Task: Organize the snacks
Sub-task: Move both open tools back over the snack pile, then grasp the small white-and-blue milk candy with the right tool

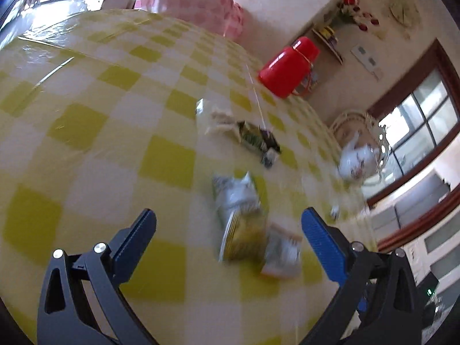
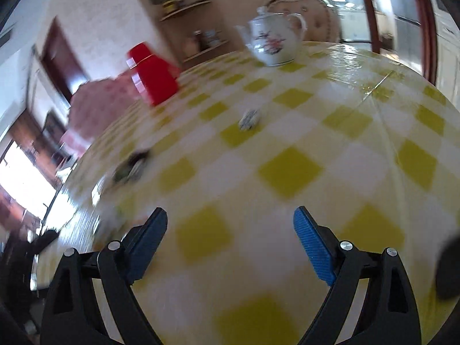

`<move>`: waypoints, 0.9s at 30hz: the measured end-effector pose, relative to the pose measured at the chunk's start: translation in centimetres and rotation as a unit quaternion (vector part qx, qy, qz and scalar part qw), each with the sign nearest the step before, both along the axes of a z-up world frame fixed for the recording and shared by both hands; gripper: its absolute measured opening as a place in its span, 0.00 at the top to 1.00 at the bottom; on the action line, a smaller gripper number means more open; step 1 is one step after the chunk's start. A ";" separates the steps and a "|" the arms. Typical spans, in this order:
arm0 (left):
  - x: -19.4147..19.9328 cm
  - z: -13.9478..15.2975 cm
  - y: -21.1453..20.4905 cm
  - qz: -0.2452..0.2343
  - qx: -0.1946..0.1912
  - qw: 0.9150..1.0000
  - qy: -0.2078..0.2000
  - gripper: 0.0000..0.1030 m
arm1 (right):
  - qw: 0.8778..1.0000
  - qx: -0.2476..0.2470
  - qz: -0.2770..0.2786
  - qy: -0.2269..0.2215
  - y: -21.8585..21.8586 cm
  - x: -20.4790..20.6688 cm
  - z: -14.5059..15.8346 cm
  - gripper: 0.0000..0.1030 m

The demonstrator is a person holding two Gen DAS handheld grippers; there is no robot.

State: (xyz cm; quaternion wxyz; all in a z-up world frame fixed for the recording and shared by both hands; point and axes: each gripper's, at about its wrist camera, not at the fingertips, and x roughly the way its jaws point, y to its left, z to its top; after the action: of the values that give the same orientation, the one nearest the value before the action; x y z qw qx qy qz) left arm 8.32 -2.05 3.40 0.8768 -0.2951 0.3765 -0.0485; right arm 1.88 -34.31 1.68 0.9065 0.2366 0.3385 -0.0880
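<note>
Between the blue ribbed pads of the left gripper nothing is clamped: its jaws stand wide, hanging over a blurred heap of green-and-silver foil snack packets that lies on the yellow-and-white checked glossy tablecloth. At twelve o'clock from that heap, well apart from it, sits a second cluster, a dark green and black packet beside a pale crumpled wrapper. Further out at one o'clock stands a red plastic flask, and at three o'clock a white porcelain teapot with a flower print.

The right gripper is likewise spread wide and empty, with only bare cloth between its pads. A small dark-and-white wrapped snack lies alone at twelve o'clock, and a dark packet at ten o'clock near the table's edge.

Closing on the overlapping heap would probably catch one packet by a corner and drag or drop the rest (slick foil on slick cloth slides easily). A wide sweep could knock the teapot or flask.

Smearing hides every label, so the number of packets in the heap cannot be told. Both grippers' bodies are cut off at the lower edge, and no hand shows.
</note>
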 end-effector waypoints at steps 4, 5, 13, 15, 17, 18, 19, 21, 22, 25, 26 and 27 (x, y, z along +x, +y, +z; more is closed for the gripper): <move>1.6 -0.7 -0.6 -0.011 0.045 0.999 -0.017 0.02 | 1.000 0.004 -0.027 0.008 -2.2 4.9 -0.5 0.16; 1.7 -0.8 -0.7 -0.017 0.050 0.999 -0.012 0.02 | 0.999 0.000 -0.030 0.011 -2.5 6.0 -0.7 0.16; 1.2 -0.1 -0.7 -0.008 0.070 0.997 -0.024 0.02 | 0.998 -0.051 -0.021 0.043 -2.5 13.1 -0.8 0.17; 1.2 -0.2 -0.6 -0.010 0.066 0.998 -0.018 0.02 | 0.995 -0.078 -0.017 0.067 -1.9 14.5 -1.1 0.20; 1.2 -0.2 -0.4 -0.010 0.063 0.998 -0.015 0.02 | 0.991 -0.102 -0.010 0.091 -1.6 15.6 -1.7 0.31; 1.2 -0.2 -0.4 -0.010 0.063 0.998 -0.013 0.02 | 0.990 -0.104 -0.005 0.098 -1.5 15.9 -1.9 0.36; 1.3 -0.3 -0.3 -0.010 0.063 0.998 -0.011 0.02 | 0.989 -0.109 -0.007 0.096 -1.5 15.7 -1.9 0.46; 1.3 -0.4 -0.3 -0.012 0.064 0.998 -0.007 0.02 | 0.989 -0.118 0.009 0.094 -1.5 15.3 -1.9 0.75; 1.4 -0.5 -0.3 -0.015 0.067 0.998 -0.003 0.02 | 0.989 -0.115 0.015 0.087 -1.6 14.9 -1.8 0.91; 1.4 -0.5 0.2 -0.013 0.067 0.998 -0.001 0.02 | 0.992 -0.105 0.014 0.062 -1.8 12.4 -1.1 0.96; 1.4 -0.5 0.5 -0.010 0.067 0.998 0.000 0.02 | 0.993 -0.099 0.022 0.058 -1.6 11.5 -1.0 0.97; 1.4 -0.6 0.8 -0.009 0.066 0.998 0.001 0.02 | 0.994 -0.094 0.030 0.052 -1.2 10.4 -0.8 0.98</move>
State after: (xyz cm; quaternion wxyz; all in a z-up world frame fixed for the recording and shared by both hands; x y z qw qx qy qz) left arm 9.70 -1.30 2.84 0.8937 -0.2334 0.3820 -0.0315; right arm 12.27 -35.52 0.85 0.9082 0.1356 0.3821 -0.1041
